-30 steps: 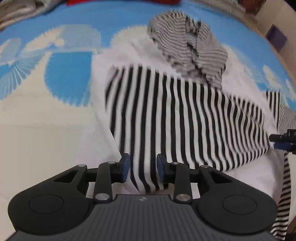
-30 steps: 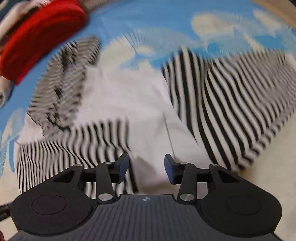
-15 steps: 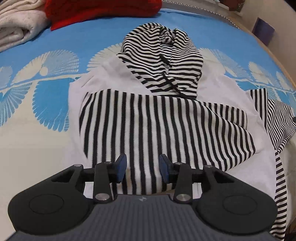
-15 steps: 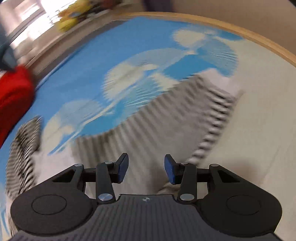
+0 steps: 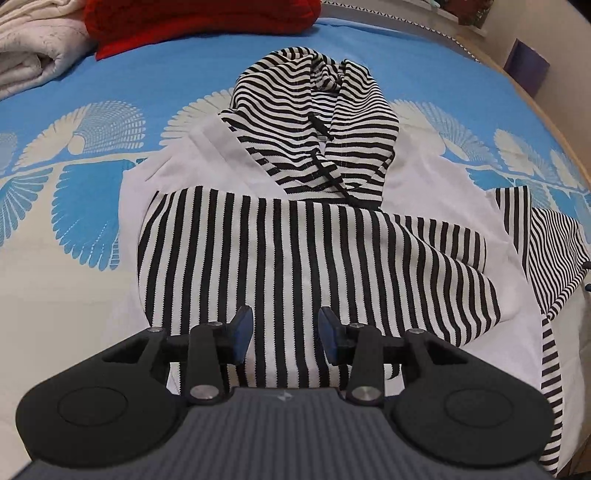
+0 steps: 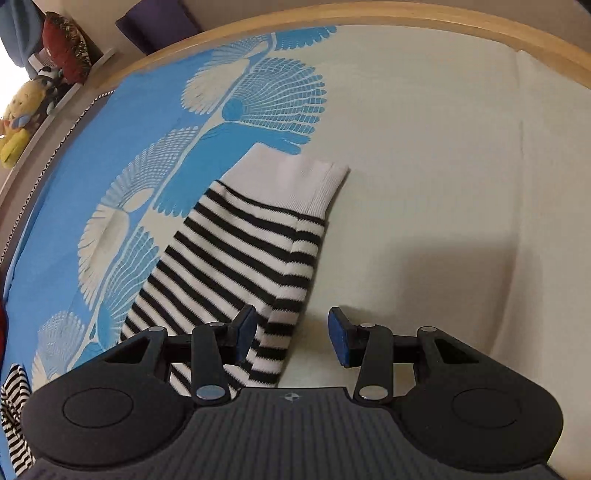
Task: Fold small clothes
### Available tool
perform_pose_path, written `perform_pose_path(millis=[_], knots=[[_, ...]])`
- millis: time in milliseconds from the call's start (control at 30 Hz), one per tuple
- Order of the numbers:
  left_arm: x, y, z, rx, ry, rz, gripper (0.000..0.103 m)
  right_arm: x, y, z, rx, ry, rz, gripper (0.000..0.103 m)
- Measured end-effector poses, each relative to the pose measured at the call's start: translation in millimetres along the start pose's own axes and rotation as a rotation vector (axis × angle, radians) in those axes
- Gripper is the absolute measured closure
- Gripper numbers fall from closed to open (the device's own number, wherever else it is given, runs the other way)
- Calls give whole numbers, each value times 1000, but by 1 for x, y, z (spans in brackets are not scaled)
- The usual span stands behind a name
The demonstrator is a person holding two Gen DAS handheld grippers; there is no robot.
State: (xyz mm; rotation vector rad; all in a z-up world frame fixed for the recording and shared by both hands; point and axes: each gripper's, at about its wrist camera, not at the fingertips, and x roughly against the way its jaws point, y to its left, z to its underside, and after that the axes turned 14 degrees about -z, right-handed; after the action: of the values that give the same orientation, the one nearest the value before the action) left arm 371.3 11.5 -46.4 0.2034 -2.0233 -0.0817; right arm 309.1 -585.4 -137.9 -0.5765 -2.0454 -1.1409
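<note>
A small white hoodie (image 5: 207,155) with black-and-white striped hood (image 5: 317,122) lies flat on the bed. One striped sleeve (image 5: 295,258) is folded across its body. My left gripper (image 5: 285,332) is open and empty, hovering over that folded sleeve near the hem. The other striped sleeve (image 6: 236,266) with a white ribbed cuff (image 6: 314,181) lies stretched out in the right wrist view. My right gripper (image 6: 291,332) is open and empty just above the sleeve's right edge; its left finger is over the stripes.
The bedspread (image 5: 110,122) is blue and cream with fan patterns. A red garment (image 5: 199,18) and a cream blanket (image 5: 33,44) lie at the far edge. A wooden bed rim (image 6: 406,18) curves round; stuffed toys (image 6: 14,125) sit on a ledge.
My right gripper has swung away from the hoodie body to the outstretched sleeve near its cuff. My left gripper has pulled back a little, still open over the folded sleeve.
</note>
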Motion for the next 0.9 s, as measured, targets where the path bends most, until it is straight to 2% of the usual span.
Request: perform_pose_path(millis=[400,433,467,567,667,767,900], knots=[[-1,0,2,-11,3,-2,60,-7,5,1,76,-36,-23,60],[-1,0,3,-13,1,-1,60,-7,5,1,77,-43,-26,70],[0,1,3,-15,1,-1,60,-8,4,1,75,-46,-30,85],[0,3,3,-11,3,-4,60,-10,1,1,44,-50,-40,93],[0,6,3,-7,3,-3,60,-6,7,3,45,-70,-34,97],[3,10,2,4,-2,1,60,7,32,6,103,-127,-43,98],[7,21,-2,37,-10,2,60,34,101,29,291,-164,-164,99]])
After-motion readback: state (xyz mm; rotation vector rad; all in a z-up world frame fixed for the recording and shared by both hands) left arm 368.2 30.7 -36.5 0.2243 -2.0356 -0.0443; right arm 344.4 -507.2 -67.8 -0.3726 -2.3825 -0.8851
